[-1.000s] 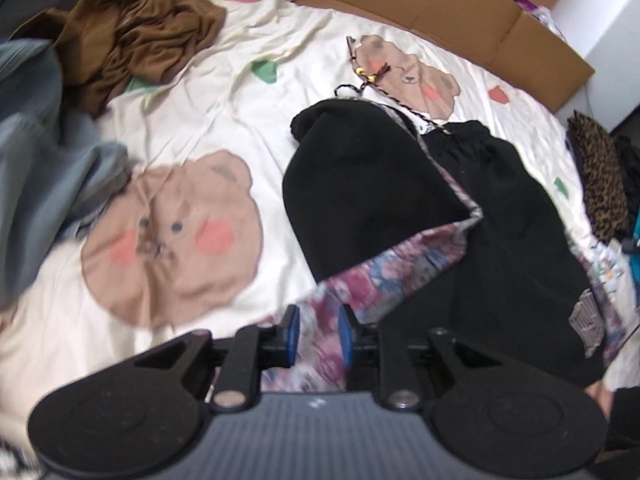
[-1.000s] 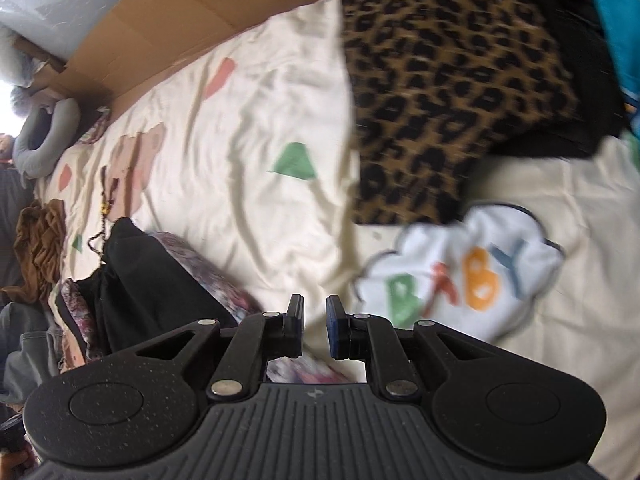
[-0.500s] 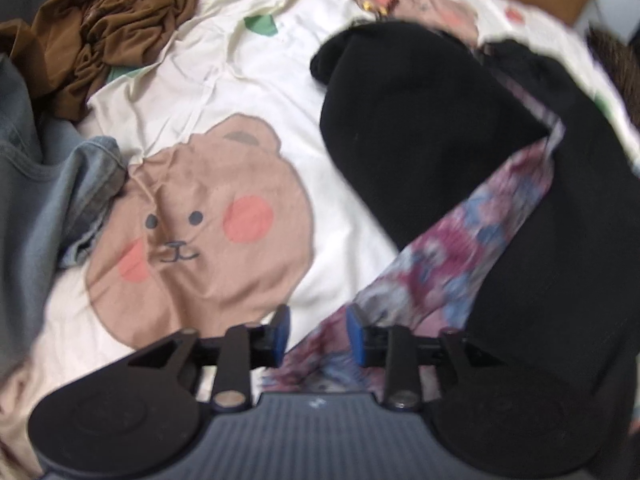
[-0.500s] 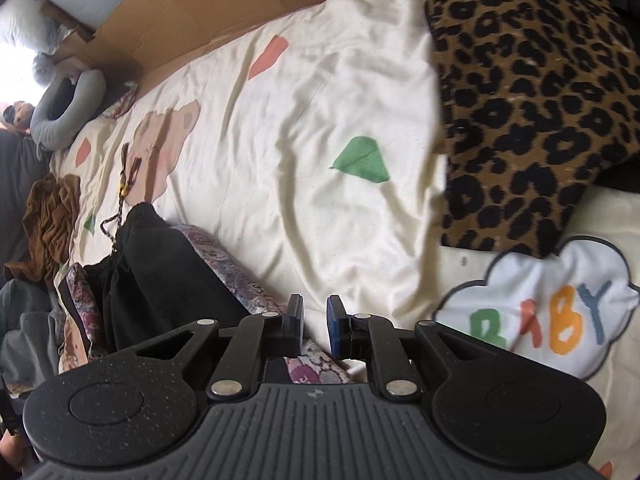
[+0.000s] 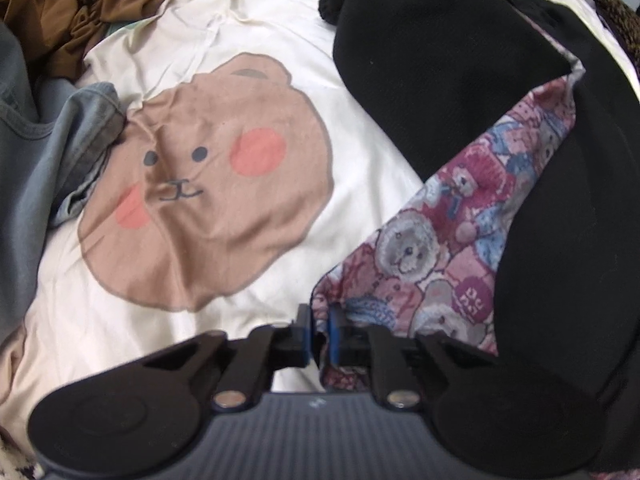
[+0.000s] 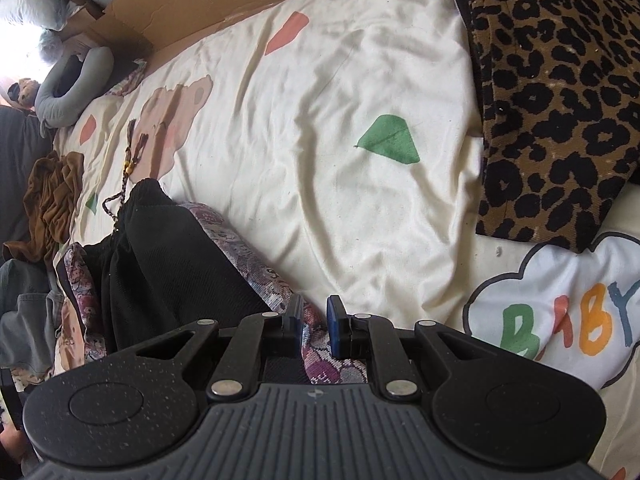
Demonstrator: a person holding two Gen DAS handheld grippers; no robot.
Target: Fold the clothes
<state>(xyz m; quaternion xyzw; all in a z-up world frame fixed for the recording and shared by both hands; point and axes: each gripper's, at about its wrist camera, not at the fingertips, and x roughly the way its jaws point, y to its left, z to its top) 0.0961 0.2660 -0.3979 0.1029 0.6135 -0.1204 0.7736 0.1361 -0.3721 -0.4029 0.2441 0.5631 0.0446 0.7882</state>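
Note:
A black garment point(image 5: 440, 80) with a teddy-bear patterned lining point(image 5: 460, 208) lies spread on the cream bear-print bedsheet point(image 5: 208, 184). In the left wrist view my left gripper point(image 5: 320, 334) is shut on the near corner of the patterned lining. In the right wrist view the same black garment point(image 6: 160, 264) lies to the left, its patterned edge point(image 6: 256, 264) running down to my right gripper point(image 6: 315, 326). That gripper is shut on this patterned hem, which fills the narrow gap between its blue pads.
A brown garment point(image 5: 80, 0) and grey-blue denim point(image 5: 32, 140) are heaped at the left. A leopard-print garment point(image 6: 552, 100) lies at the right, above a "BABY" cloud print point(image 6: 560, 320). Cardboard point(image 6: 200, 0), a grey neck pillow point(image 6: 72, 88) and a beaded cord point(image 6: 128, 168) are at the far end.
My left gripper dropped toward the sheet, widened, then closed on the patterned corner. The right gripper kept its narrow gap while its view swung left along the bed.

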